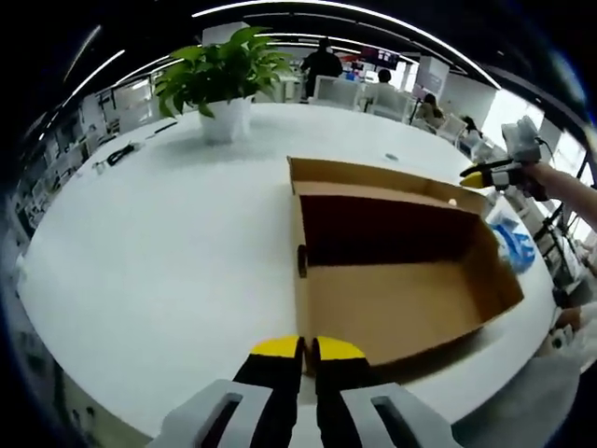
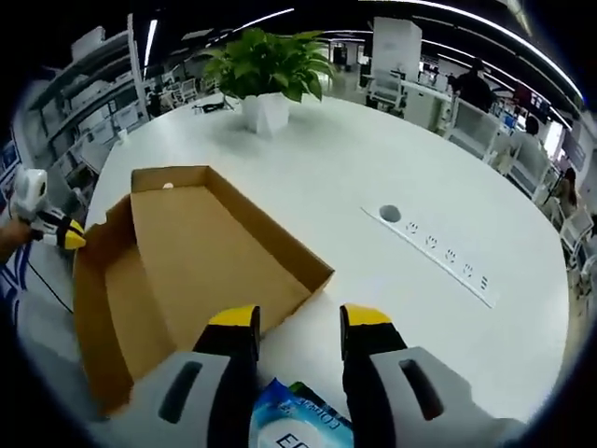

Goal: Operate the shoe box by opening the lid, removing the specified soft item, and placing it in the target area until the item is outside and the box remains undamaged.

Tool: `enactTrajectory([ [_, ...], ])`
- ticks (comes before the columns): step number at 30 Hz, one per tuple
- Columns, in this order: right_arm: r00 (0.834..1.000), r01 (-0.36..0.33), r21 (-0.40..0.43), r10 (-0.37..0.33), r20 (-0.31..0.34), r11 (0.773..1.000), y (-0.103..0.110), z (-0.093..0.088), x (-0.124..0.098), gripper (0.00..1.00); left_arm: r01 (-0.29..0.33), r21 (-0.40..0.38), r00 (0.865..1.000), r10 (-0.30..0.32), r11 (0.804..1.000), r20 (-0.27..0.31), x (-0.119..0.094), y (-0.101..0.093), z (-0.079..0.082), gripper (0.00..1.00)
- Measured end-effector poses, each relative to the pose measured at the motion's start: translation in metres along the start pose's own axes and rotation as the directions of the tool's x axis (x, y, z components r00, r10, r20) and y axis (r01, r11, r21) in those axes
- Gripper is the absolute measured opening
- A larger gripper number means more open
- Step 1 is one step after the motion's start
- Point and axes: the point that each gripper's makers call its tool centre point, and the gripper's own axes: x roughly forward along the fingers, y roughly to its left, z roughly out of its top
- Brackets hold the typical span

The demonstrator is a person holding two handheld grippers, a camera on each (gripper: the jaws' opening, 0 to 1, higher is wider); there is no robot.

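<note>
Two views record the moment. Left gripper view: the left claw (image 1: pixel 308 347) rises from the bottom edge with its yellow-tipped jaws nearly together, only a thin gap between them and nothing held; the tips stand at the near wall of the open shoe box (image 1: pixel 392 308), and whether they touch it cannot be told. The box lies on the white table (image 1: pixel 168 252), lid off, its cardboard interior bare. At the box's far right corner the right claw (image 1: pixel 476 177) enters, and just beside that end lies a blue-and-white soft packet (image 1: pixel 513 243). A potted plant (image 1: pixel 224 84) stands farther back.

Right gripper view: the right claw (image 2: pixel 298 327) has its jaws spread apart, gripping nothing; the soft packet (image 2: pixel 298 420) lies below and between them, outside the box. The shoe box (image 2: pixel 187 261) sits to the left, with the left claw (image 2: pixel 65 233) at its far edge. A power strip (image 2: pixel 438 252) is set into the table (image 2: pixel 373 168).
</note>
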Motion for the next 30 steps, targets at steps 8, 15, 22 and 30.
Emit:
enactTrajectory([
  [8, 0.999, -0.001, 0.024, 0.002, -0.047, 1.000, 0.001, -0.005, 0.017, 0.28, -0.007, 0.003, 1.000, 0.007, 1.000, -0.008, 0.000, 0.000, -0.001, 0.03],
  [15, 0.992, 0.044, 0.147, -0.027, -0.121, 0.988, -0.011, -0.007, 0.035, 0.22, -0.001, -0.001, 1.000, 0.000, 1.000, -0.012, 0.000, -0.001, 0.000, 0.03],
  [22, 0.983, 0.063, 0.257, -0.016, -0.182, 0.964, -0.016, 0.000, 0.048, 0.16, 0.002, -0.011, 1.000, -0.002, 1.000, -0.010, -0.001, -0.001, -0.001, 0.03],
  [30, 0.960, 0.111, 0.306, -0.021, -0.281, 0.946, -0.007, -0.015, 0.044, 0.11, 0.008, -0.028, 1.000, -0.008, 1.000, -0.006, -0.001, -0.002, 0.000, 0.03],
])
